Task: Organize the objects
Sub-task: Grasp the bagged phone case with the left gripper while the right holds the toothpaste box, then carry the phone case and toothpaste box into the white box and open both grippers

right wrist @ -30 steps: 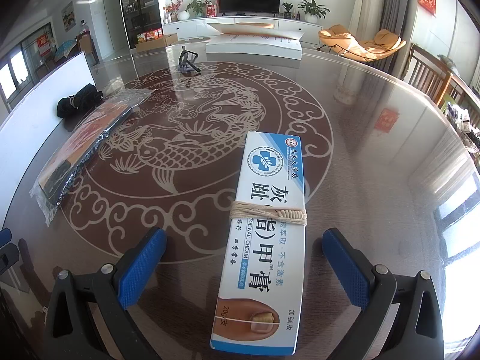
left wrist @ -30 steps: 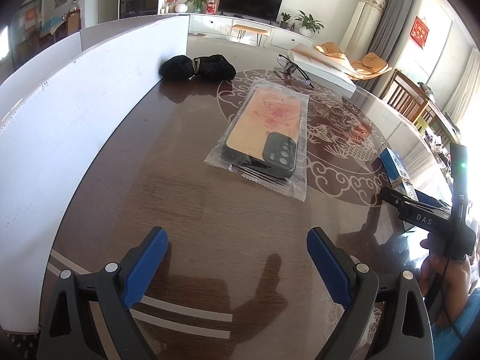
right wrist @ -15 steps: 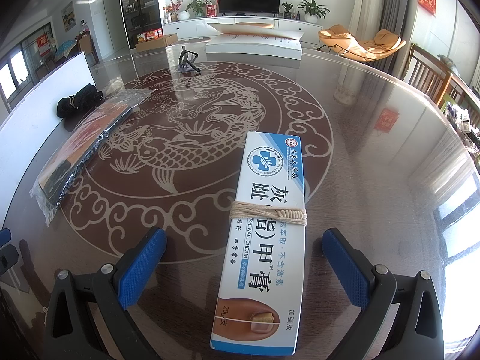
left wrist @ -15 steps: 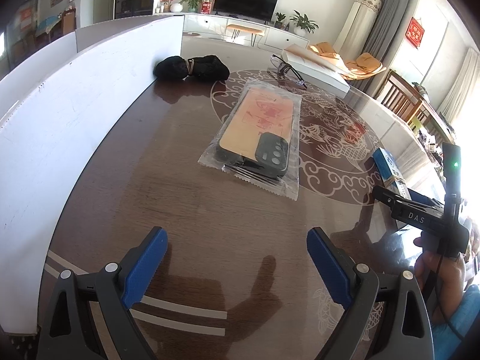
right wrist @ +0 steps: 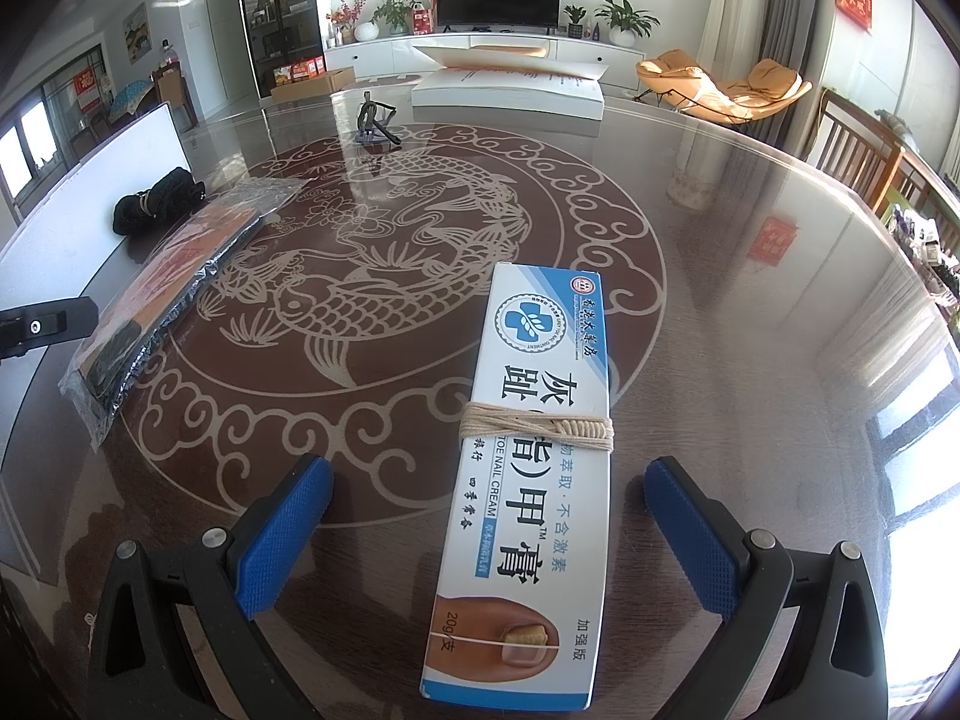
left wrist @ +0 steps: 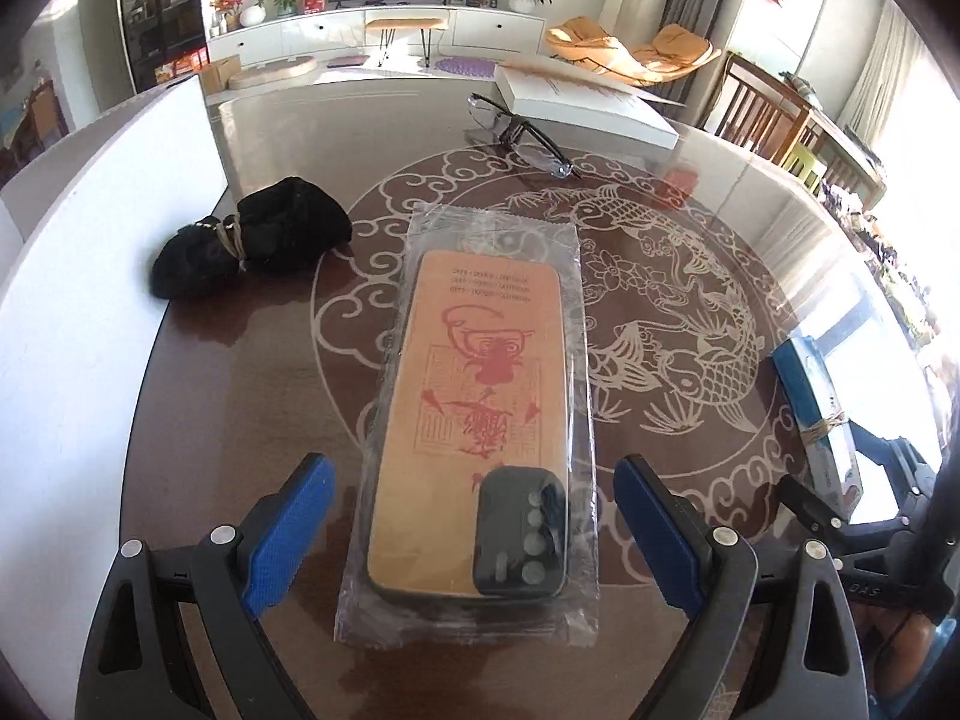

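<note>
Straddling the bagged case (left wrist: 474,420), the left gripper (left wrist: 474,531) gapes wide; slippery wrap, so pinch its stiff sides.

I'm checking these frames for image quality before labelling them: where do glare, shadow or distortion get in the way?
Right wrist view: window glare washes out the table on the right; nail cream box stays sharp. Left wrist view: the phone case bag shows plastic sheen but its print is readable; fisheye bends the white board.

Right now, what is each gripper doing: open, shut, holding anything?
Left gripper: open, holding nothing, fingers on either side of the bagged phone case.
Right gripper: open, holding nothing, fingers on either side of the cream box.
</note>
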`<action>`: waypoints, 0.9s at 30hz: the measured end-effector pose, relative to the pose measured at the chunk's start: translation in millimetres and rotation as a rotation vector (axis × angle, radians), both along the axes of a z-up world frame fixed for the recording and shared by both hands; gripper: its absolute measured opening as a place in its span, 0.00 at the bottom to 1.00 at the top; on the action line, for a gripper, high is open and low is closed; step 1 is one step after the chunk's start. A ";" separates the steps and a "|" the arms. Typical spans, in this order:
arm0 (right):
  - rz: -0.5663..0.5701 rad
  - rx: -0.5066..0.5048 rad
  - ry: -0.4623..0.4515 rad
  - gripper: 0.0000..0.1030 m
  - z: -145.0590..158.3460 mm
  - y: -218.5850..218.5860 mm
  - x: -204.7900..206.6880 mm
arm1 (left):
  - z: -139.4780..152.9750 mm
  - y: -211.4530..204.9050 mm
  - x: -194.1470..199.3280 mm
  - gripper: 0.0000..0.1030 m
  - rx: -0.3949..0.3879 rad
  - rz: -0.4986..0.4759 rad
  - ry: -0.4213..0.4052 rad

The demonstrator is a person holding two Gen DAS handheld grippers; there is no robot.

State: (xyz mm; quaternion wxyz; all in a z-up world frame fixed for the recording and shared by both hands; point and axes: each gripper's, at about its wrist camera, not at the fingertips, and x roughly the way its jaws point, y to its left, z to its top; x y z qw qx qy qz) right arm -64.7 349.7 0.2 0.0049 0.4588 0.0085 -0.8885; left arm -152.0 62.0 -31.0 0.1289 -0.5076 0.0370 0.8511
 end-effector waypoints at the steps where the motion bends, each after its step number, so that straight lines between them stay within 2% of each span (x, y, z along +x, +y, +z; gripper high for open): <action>1: 0.000 0.000 0.000 1.00 0.2 -0.1 0.1 | -8.2 7.3 -8.2 0.92 -0.057 -0.005 -0.014; 2: 0.000 0.000 0.000 1.00 0.1 -0.1 0.0 | -14.9 11.6 -14.3 0.93 -0.085 -0.009 -0.027; 4: 0.000 0.000 0.000 1.00 0.1 -0.2 0.0 | -19.2 14.3 -19.8 1.00 -0.081 -0.008 -0.020; 6: 0.000 0.000 0.000 1.00 0.0 -0.1 0.0 | -20.1 14.8 -22.4 1.00 -0.078 0.007 -0.024; 7: 0.000 0.000 0.000 1.00 0.0 -0.2 0.0 | -20.1 14.4 -20.9 0.99 -0.078 0.008 -0.015; 8: 0.000 0.000 0.000 1.00 -0.2 -0.2 0.0 | -18.3 13.7 -17.3 0.92 -0.073 0.008 0.010; 9: 0.000 0.000 0.000 1.00 -0.4 -0.1 -0.1 | -14.7 13.1 -12.4 0.73 -0.079 0.009 0.041; 17: 0.010 -0.003 -0.011 1.00 2.6 -0.9 -0.5 | -2.8 -21.2 38.6 0.72 -0.097 0.085 0.071; 20: 0.081 -0.001 -0.101 0.98 5.8 -0.4 -10.2 | 10.3 -28.8 59.3 0.72 -0.092 0.088 0.118; 21: 0.089 0.003 -0.126 0.93 7.2 -0.5 -13.3 | 15.0 -29.0 64.9 0.72 -0.093 0.087 0.132; 23: 0.094 0.010 -0.120 0.42 15.3 -1.0 -14.8 | 24.4 -26.4 74.1 0.72 -0.097 0.082 0.162; 27: 0.087 0.009 -0.163 0.43 19.8 -2.0 -17.1 | 39.8 -19.9 85.7 0.72 -0.107 0.068 0.209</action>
